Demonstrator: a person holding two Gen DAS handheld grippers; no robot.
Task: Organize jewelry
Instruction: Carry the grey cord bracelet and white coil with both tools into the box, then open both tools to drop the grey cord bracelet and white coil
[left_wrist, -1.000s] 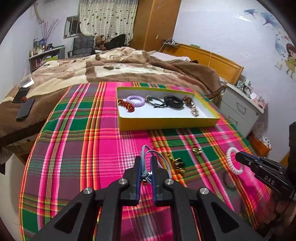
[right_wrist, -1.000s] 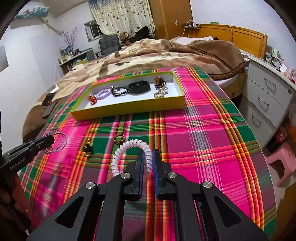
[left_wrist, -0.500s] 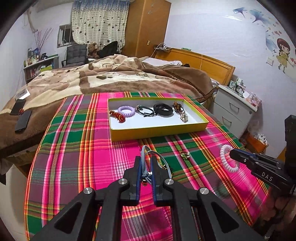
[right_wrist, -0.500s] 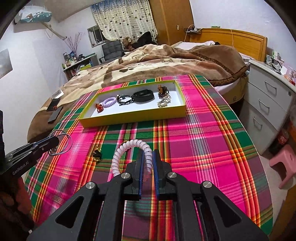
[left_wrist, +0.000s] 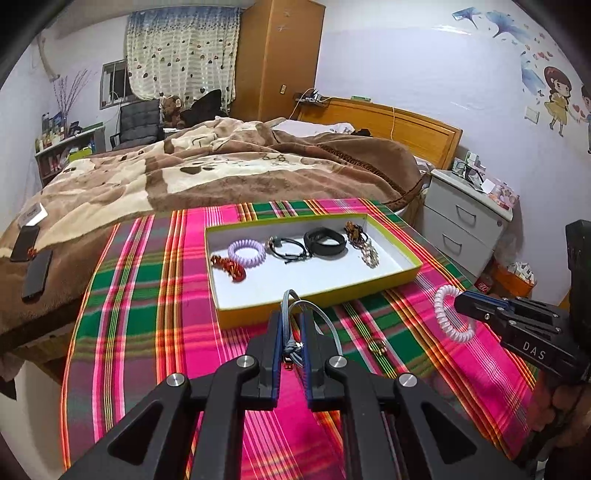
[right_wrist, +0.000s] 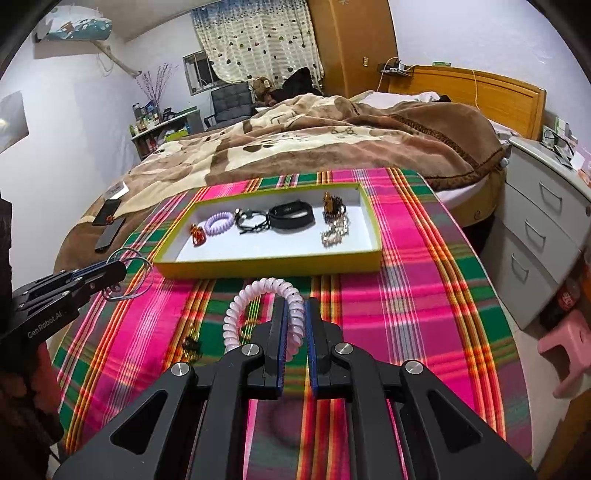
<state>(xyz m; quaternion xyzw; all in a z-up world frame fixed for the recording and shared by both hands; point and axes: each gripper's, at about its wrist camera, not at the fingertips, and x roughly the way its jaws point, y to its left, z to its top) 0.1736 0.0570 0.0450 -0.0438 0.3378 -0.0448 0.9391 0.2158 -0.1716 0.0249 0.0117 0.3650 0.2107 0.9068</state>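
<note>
A yellow-rimmed white tray (left_wrist: 402, 274) (right_wrist: 280, 264) lies on the plaid table and holds a red bracelet, a lilac coil tie (left_wrist: 246, 254), black bands and a chain. My left gripper (left_wrist: 292, 319) (right_wrist: 114, 271) is shut on a grey-blue cord bracelet (left_wrist: 321, 314), held above the table near the tray's front edge. My right gripper (right_wrist: 294, 314) (left_wrist: 460, 303) is shut on a pale pink coil hair tie (right_wrist: 255, 297) (left_wrist: 448, 314), held above the table to the right. A gold ring (left_wrist: 377, 346) and a dark gold trinket (right_wrist: 192, 345) lie on the cloth.
The plaid cloth (left_wrist: 140, 295) covers the round table. A bed with a brown blanket (left_wrist: 221, 173) stands behind it, with phones (left_wrist: 35, 273) at its left. White drawers (right_wrist: 535, 236) and a pink stool (right_wrist: 569, 347) stand to the right.
Both grippers have risen and moved toward the tray, each still holding its item. The tray looks nearer in both views.
</note>
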